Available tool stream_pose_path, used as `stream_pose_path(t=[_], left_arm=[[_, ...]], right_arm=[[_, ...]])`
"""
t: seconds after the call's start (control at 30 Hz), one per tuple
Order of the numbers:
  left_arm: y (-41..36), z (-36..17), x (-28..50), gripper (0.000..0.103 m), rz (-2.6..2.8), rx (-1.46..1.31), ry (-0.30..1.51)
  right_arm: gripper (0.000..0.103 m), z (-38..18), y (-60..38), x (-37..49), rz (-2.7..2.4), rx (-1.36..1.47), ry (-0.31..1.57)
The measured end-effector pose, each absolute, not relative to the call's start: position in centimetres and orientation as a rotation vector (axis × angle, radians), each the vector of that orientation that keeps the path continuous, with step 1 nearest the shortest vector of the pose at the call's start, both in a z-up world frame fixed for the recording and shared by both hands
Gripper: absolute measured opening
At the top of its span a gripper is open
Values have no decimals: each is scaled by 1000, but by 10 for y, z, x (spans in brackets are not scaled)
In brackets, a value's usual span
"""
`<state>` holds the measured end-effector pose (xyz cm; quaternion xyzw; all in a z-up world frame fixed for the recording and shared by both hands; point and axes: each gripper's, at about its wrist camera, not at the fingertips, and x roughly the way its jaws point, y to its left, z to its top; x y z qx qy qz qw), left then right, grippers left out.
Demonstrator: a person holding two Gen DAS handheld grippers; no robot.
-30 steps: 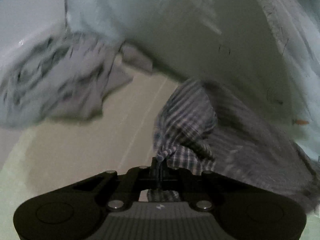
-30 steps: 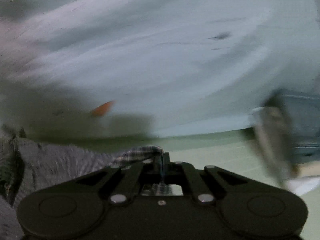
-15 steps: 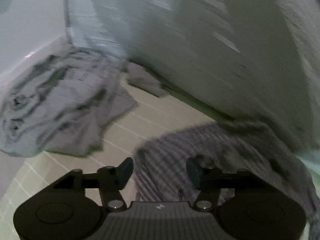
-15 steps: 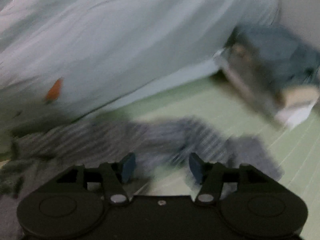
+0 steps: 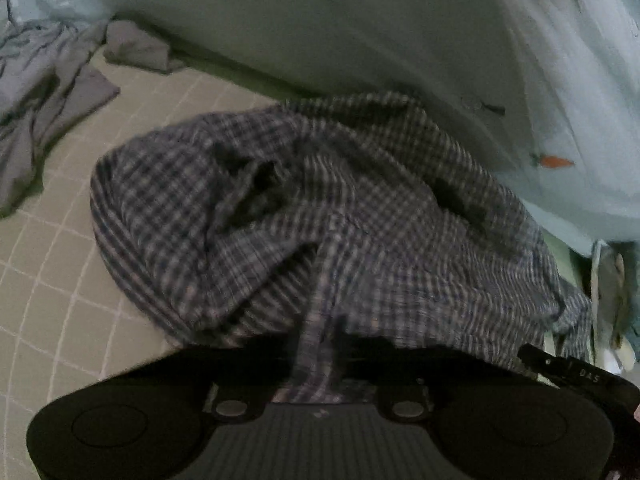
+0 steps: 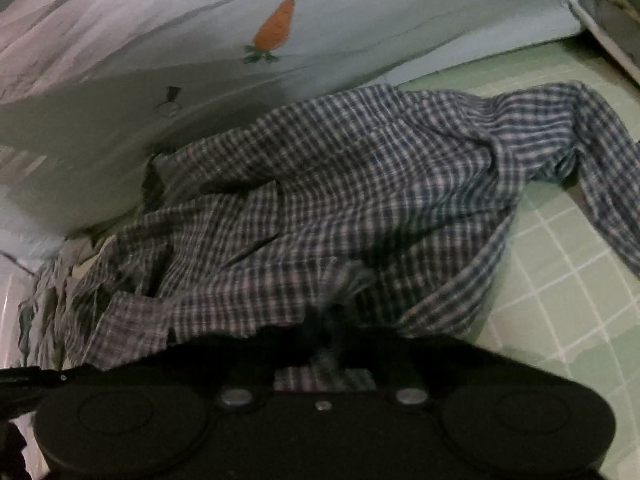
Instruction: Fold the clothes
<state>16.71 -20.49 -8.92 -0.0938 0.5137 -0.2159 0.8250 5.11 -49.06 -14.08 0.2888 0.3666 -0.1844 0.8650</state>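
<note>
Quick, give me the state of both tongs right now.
Left tongs: shut on the plaid shirt, fabric pinched between the fingers.
Right tongs: shut on the plaid shirt too, at its near edge.

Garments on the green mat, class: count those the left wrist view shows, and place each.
2. A plaid shirt lies bunched in the middle, at the left gripper; a grey garment lies crumpled at far left. Others may be hidden.

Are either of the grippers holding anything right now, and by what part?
Both grip the plaid shirt: the left gripper and the right gripper each pinch a bunched fold at its near edge.
</note>
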Motion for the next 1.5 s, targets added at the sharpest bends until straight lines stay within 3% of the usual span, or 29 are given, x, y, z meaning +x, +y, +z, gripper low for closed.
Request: stream_pose_path(t=[0.3, 0.73, 0.8, 0.9, 1.0, 1.17, 1.27, 1.37, 1.43, 1.47, 1.5], left_arm=[[-174, -56, 87, 1, -440, -183, 966], [-119, -91, 0, 4, -300, -176, 1148], [-114, -86, 0, 23, -281, -189, 1139], [-117, -71, 7, 42, -290, -167, 1080], [-129, -57, 18, 57, -324, -150, 1031], [-166, -41, 44, 70, -433, -146, 976], [-193, -40, 55, 79, -518, -121, 963], [-217, -51, 62, 79, -531, -80, 1007], [-228, -58, 65, 70, -520, -57, 1035], [-230, -61, 65, 53, -501, -48, 1044], [-230, -64, 64, 33, -482, -48, 1055]], right_arm=[[1, -103, -463, -23, -328, 555, 676], [3, -143, -428, -100, -304, 571, 903], [18, -139, -428, -103, -327, 555, 893], [42, -124, -430, -100, -364, 482, 841], [53, -115, -439, -89, -381, 437, 797], [70, -110, -453, -56, -373, 380, 775], [74, -114, -455, -34, -321, 351, 792], [78, -121, -454, -14, -276, 318, 826], [78, -128, -451, -4, -278, 299, 857], [76, -128, -451, -5, -278, 302, 862], [63, -129, -452, -6, -277, 305, 867]])
